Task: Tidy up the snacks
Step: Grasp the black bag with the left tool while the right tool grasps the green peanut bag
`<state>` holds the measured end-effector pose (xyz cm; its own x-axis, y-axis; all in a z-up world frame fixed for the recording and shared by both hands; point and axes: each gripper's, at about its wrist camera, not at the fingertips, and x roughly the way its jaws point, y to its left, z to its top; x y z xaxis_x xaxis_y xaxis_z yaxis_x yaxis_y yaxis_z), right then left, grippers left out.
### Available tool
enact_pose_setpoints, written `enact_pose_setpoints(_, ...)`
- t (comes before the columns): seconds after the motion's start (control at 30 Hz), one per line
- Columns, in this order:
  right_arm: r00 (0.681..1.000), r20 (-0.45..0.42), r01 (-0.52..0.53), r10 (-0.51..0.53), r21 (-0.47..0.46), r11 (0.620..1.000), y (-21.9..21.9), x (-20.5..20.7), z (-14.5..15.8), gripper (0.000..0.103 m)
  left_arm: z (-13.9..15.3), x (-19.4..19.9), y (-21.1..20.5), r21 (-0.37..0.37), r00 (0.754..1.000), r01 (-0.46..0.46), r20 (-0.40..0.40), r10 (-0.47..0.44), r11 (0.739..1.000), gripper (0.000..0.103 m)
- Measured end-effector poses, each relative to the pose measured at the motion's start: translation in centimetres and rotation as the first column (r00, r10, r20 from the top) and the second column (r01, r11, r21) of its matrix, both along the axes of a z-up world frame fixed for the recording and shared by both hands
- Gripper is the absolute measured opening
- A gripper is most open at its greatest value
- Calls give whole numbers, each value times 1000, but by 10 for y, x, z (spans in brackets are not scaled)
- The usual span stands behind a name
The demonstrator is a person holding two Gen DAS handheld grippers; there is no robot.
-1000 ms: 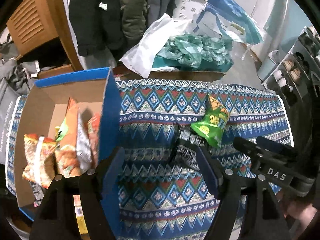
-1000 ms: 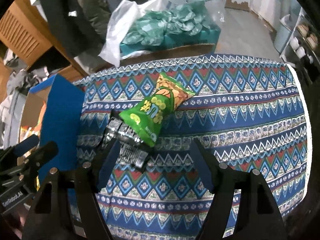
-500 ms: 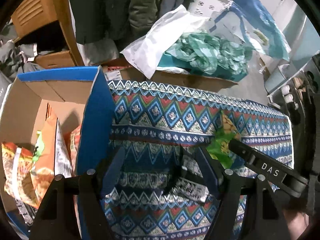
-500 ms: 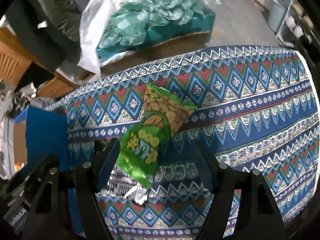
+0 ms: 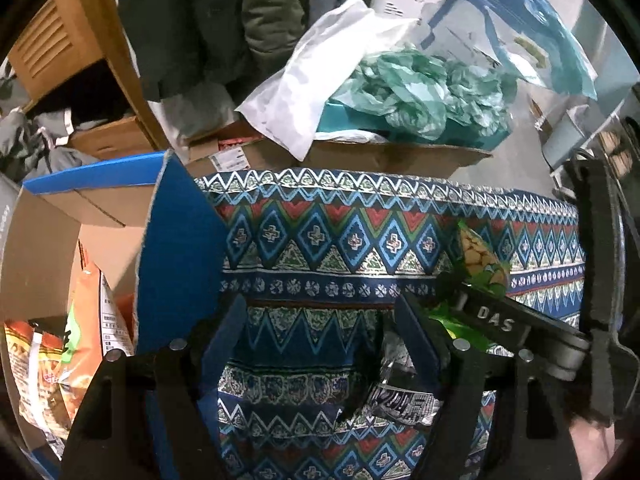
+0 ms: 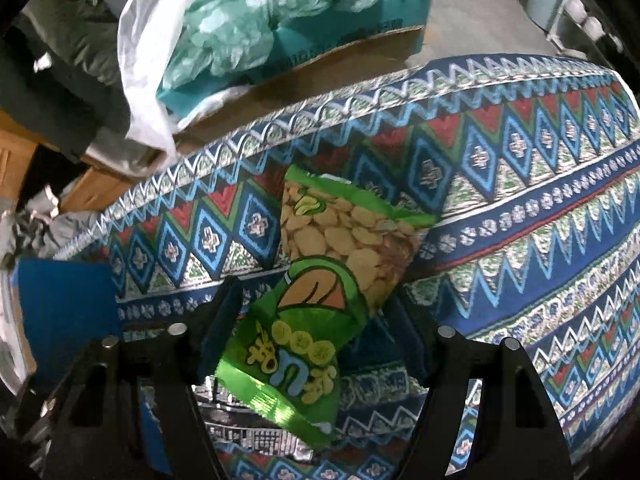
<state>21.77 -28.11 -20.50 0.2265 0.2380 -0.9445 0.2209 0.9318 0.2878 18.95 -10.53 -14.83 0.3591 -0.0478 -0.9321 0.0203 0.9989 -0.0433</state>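
Note:
A green bean-snack bag (image 6: 320, 288) lies on the patterned cloth, its lower end between the open fingers of my right gripper (image 6: 316, 320); whether they touch it I cannot tell. A silver and black snack packet (image 6: 256, 436) lies under its near end. In the left wrist view, my left gripper (image 5: 320, 344) is open and empty over the cloth, with the silver packet (image 5: 404, 400) by its right finger and the green bag (image 5: 480, 260) behind the other gripper. An open cardboard box with blue flaps (image 5: 180, 264) at the left holds several orange snack bags (image 5: 80, 348).
The patterned cloth (image 5: 320, 240) covers the table. Behind its far edge stands a carton of teal packets (image 5: 420, 96) with a white plastic bag (image 5: 320, 76). Dark coats hang at the back; wooden furniture (image 5: 52, 48) stands far left. The right gripper's body (image 5: 520, 328) crosses the left view.
Both grippers have moved forward and lower over the cloth. The green bag now lies between the right gripper's fingers; the silver packet has come close to the left gripper's right finger.

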Motion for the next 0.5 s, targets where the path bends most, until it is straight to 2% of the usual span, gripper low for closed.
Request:
enact_pose_setpoints(0.1,1000,16,-12,13,-2,1000,-1,-4,-3,55,-2,-3,-5,-12,1000,15,-13,-15,1000,78)
enact_pose_setpoints(0.17,999,32,-23,23,-8,1000,-4,-7,0,52,-3,-5,-8,-16,1000,23,-20,-23,1000,78)
enact_pose_setpoints(0.3,996,84,-10,12,-23,1000,-20,-20,15,51,-3,-11,-18,-40,997,63,-32,-65,997,78)
enact_pose_setpoints(0.5,997,82,-9,10,-21,1000,-47,-45,22,51,-10,-27,-35,-44,990,132,-47,-134,990,82)
